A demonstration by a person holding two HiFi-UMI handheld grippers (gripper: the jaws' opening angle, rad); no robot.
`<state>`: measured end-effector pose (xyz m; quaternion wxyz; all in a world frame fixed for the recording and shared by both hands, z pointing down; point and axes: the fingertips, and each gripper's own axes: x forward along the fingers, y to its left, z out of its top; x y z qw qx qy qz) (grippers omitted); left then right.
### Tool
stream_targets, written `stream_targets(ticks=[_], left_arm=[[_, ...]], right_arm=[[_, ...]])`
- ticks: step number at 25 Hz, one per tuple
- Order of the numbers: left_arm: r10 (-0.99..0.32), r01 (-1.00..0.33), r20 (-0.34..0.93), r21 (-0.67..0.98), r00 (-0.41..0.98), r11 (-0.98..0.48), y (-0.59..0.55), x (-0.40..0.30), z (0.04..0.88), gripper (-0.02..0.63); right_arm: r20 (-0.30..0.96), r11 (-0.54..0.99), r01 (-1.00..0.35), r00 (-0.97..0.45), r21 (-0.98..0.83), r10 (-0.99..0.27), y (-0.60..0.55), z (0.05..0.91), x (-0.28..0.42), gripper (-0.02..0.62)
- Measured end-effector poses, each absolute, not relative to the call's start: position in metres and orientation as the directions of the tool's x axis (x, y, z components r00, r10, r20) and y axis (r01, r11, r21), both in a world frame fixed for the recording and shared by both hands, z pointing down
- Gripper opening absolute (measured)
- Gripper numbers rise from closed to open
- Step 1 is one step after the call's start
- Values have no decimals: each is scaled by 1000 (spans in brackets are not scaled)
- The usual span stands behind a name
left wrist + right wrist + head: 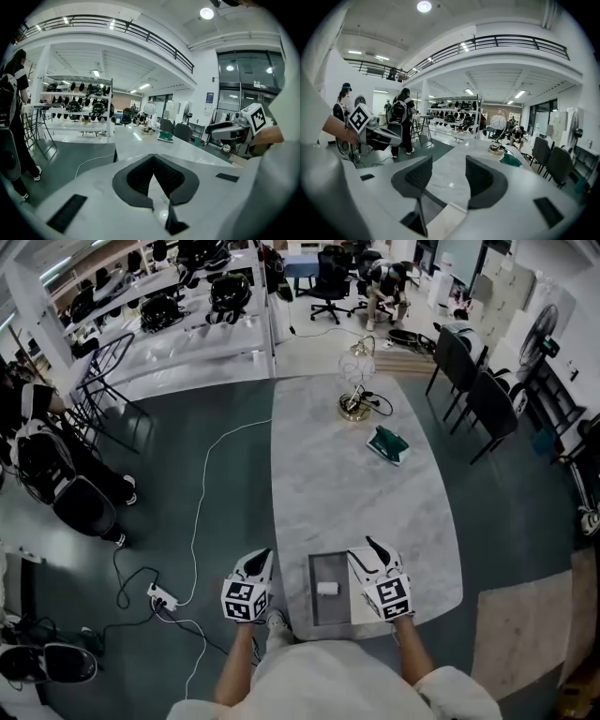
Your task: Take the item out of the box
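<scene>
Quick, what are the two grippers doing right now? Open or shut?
Left gripper: shut, holding nothing.
Right gripper: open, holding nothing.

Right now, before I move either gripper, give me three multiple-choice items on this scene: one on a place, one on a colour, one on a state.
1. Where does the small white item lie?
A) inside the grey box
B) on the floor
C) against the lamp

2. What colour is the flat object lying on the table past the box, near the lamp?
A) red
B) green
C) yellow

3. How do the jaws of the right gripper stand?
A) shut on the white item
B) apart, with nothing between them
C) shut on nothing

Answers:
1. A, since the head view shows the item resting on the box's floor.
2. B, since it shows dark green in both the head view and the right gripper view.
3. B, since the right gripper view shows only bare table through the gap.
</scene>
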<state>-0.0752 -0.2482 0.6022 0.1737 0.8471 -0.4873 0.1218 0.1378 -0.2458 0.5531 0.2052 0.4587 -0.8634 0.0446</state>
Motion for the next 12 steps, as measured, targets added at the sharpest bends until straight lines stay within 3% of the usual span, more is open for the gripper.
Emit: stream_targets(ticks=[12], left_arm=[[-743,-833,382,185,550,-521,-255,-97,605,14]], right_arm=[[447,537,-835,-437,122,-780,-233,565,121,222]])
